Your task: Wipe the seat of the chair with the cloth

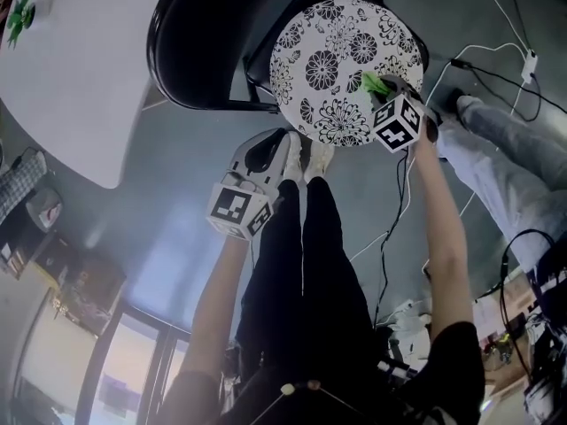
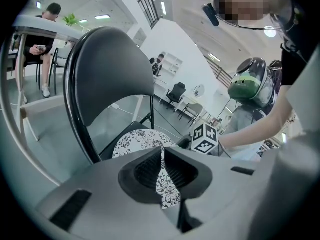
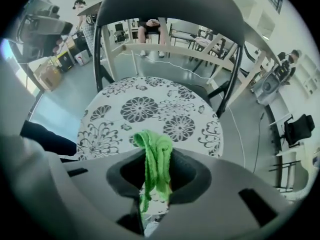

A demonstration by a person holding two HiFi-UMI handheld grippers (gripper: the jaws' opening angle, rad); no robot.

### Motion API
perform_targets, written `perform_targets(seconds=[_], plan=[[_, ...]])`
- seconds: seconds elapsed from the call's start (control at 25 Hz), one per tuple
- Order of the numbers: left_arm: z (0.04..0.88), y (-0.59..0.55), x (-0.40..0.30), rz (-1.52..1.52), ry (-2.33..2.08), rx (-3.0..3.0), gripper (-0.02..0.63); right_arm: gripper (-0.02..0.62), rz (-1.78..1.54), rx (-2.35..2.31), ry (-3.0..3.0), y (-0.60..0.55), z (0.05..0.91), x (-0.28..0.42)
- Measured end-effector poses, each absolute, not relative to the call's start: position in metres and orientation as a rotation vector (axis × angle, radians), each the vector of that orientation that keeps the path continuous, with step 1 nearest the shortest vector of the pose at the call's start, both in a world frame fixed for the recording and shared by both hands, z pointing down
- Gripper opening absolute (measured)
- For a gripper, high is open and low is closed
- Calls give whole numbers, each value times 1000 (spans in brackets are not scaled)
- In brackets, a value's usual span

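The chair's round seat (image 1: 341,56) is white with black flower print, and its black backrest (image 1: 199,38) rises at the far side. My right gripper (image 1: 383,89) hangs over the seat's near right edge, shut on a bright green cloth (image 3: 154,160) that bunches up between its jaws above the seat (image 3: 145,111). My left gripper (image 1: 276,153) is held off the seat, just in front of its near edge, with its jaws shut and nothing between them. In the left gripper view the seat (image 2: 142,141) lies just past the jaws (image 2: 162,171).
A white table (image 1: 75,69) stands to the left of the chair. White and black cables (image 1: 496,60) run over the grey floor at the right, by another person's leg (image 1: 509,144). My own legs and shoes (image 1: 306,162) are right in front of the seat.
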State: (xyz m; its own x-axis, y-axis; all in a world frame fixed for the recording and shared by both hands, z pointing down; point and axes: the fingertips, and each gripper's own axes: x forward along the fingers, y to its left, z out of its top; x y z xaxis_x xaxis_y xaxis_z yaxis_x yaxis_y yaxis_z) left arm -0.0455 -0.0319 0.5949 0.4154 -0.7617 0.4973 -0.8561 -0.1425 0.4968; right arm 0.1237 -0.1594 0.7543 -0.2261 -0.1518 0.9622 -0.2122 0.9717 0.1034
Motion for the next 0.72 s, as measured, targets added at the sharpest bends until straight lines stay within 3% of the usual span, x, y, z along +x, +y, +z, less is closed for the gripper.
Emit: perform_targets(seconds=[0.36, 0.72], plan=[[594, -36, -46, 170, -1371, 1926, 23, 101, -84, 312, -1696, -248, 756, 155], [588, -37, -42, 170, -1368, 1933, 23, 101, -135, 242, -1664, -241, 765, 159]])
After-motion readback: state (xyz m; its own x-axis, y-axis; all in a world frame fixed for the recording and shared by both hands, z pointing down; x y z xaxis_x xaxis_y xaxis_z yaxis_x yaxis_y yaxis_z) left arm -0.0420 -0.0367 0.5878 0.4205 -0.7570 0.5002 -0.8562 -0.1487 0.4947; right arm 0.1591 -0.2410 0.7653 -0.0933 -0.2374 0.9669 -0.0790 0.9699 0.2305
